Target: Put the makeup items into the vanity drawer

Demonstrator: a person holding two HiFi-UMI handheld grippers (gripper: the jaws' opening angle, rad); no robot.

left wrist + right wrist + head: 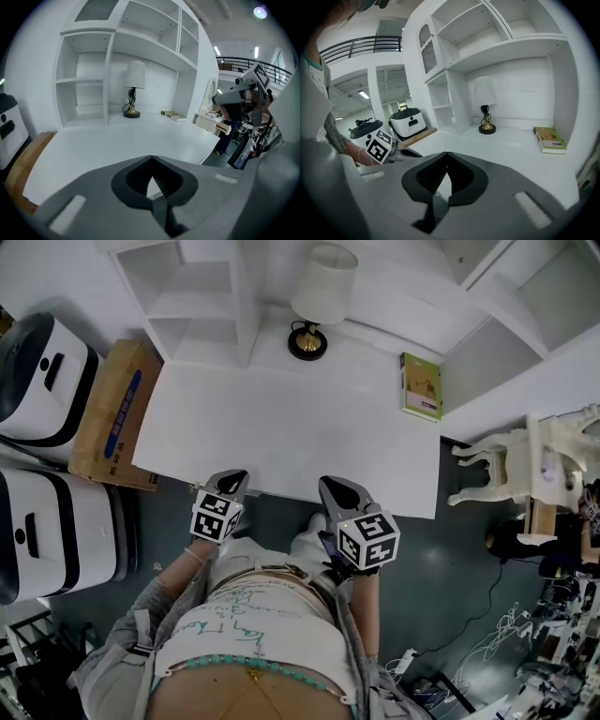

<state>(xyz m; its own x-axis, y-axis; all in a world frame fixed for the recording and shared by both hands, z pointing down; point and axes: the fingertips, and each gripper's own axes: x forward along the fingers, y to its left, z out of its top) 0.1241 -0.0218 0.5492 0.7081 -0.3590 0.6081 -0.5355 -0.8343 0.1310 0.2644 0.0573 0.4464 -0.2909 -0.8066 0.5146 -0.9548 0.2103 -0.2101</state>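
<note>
As you held the left gripper (233,480) and right gripper (334,487) just off the desk (281,418) edge, both had jaws closed on nothing. No makeup or drawer showed, only a lamp (319,296) and book (421,385). Groping for the drawer unseen, you probably risked knocking that edge.

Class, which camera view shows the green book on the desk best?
The head view: the green book lies flat, its whole cover seen from above. The right gripper view shows it obliquely; the left gripper view shows it small and far.
</note>
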